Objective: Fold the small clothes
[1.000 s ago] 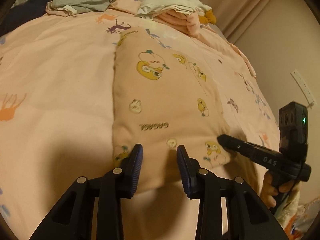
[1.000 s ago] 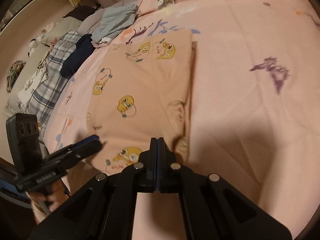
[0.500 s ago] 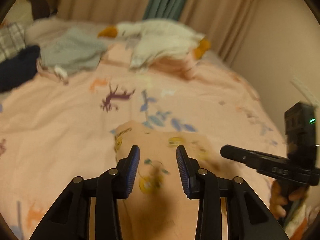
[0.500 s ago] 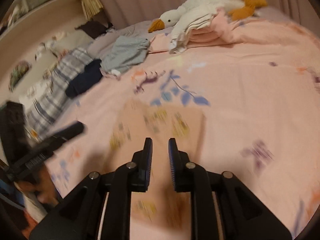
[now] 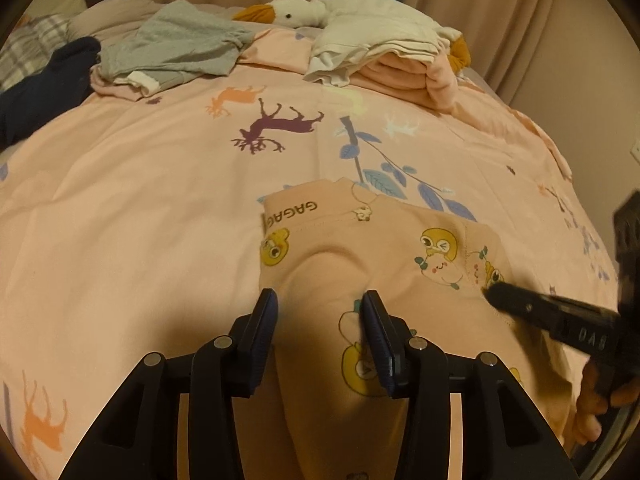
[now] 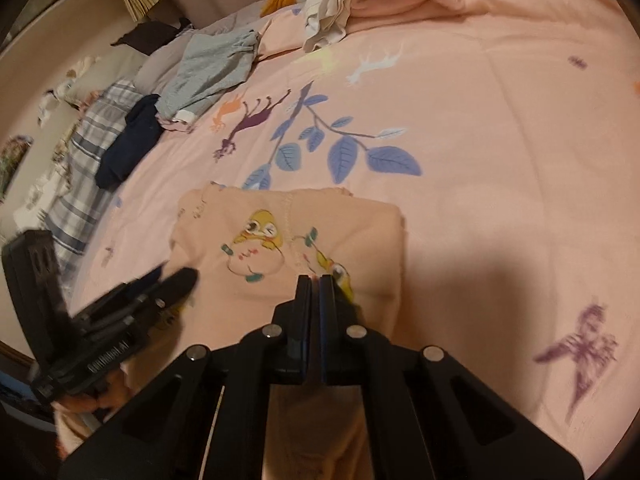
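A small peach garment (image 5: pixel 380 264) with yellow cartoon prints lies folded on the pink bedspread (image 5: pixel 140 200). It also shows in the right wrist view (image 6: pixel 280 248). My left gripper (image 5: pixel 318 320) is open, its fingers resting over the near part of the garment with a bump of cloth between them. My right gripper (image 6: pixel 315 284) is shut, its tips pressing on the garment's right side. The right gripper appears in the left wrist view (image 5: pixel 532 308), the left gripper in the right wrist view (image 6: pixel 160 284).
At the far side of the bed lie a grey garment (image 5: pixel 176 48), a dark navy one (image 5: pixel 44 84), a stack of folded pink and white clothes (image 5: pixel 392 68) and a plush goose (image 5: pixel 312 12). Plaid fabric (image 6: pixel 84 160) lies left.
Both grippers swung up toward the far end and came back down. The garment now lies folded shorter. My right gripper opened briefly and is shut again.
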